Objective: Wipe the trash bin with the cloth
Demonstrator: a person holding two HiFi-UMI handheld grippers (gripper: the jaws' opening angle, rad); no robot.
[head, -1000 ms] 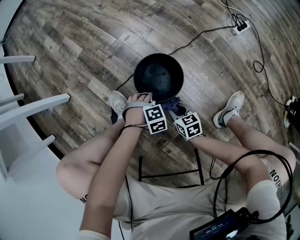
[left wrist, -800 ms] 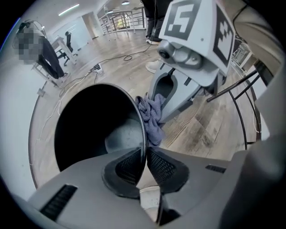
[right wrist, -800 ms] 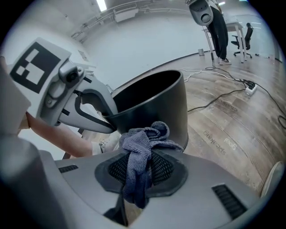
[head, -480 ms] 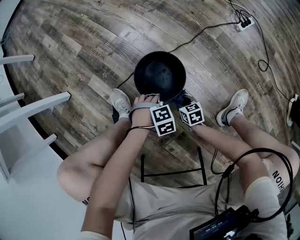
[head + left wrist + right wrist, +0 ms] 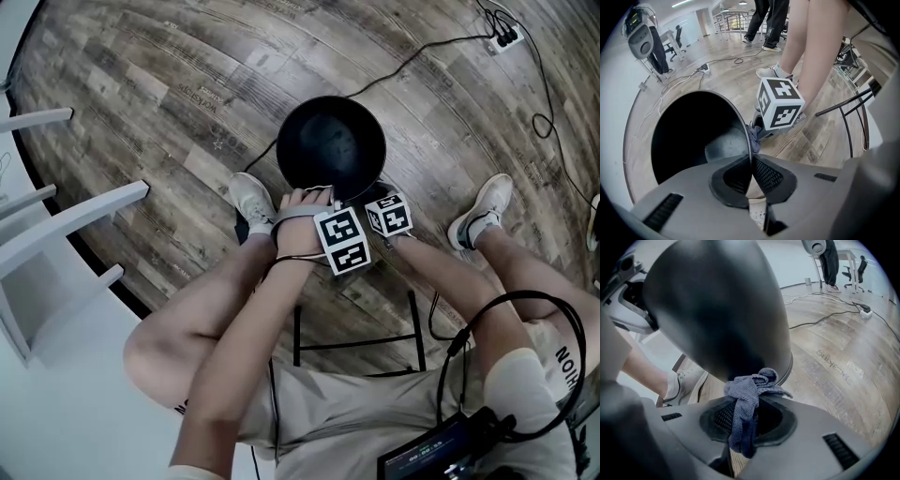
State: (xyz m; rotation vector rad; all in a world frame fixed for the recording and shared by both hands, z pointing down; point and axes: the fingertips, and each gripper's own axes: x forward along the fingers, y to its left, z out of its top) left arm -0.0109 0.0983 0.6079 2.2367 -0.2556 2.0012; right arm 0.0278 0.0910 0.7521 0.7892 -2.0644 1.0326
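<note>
Between the jaws of the left gripper (image 5: 752, 158), just closed, the rim of the trash bin (image 5: 684, 133) is pinched. The right gripper (image 5: 749, 401) has its jaws clamped on the cloth (image 5: 751, 383), bunched past their tips against the bin's outer wall.

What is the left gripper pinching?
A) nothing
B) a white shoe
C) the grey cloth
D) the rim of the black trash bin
D: the left gripper has just been closing its jaws, which now clamp the thin rim of the trash bin; the cloth sits in the right gripper.
</note>
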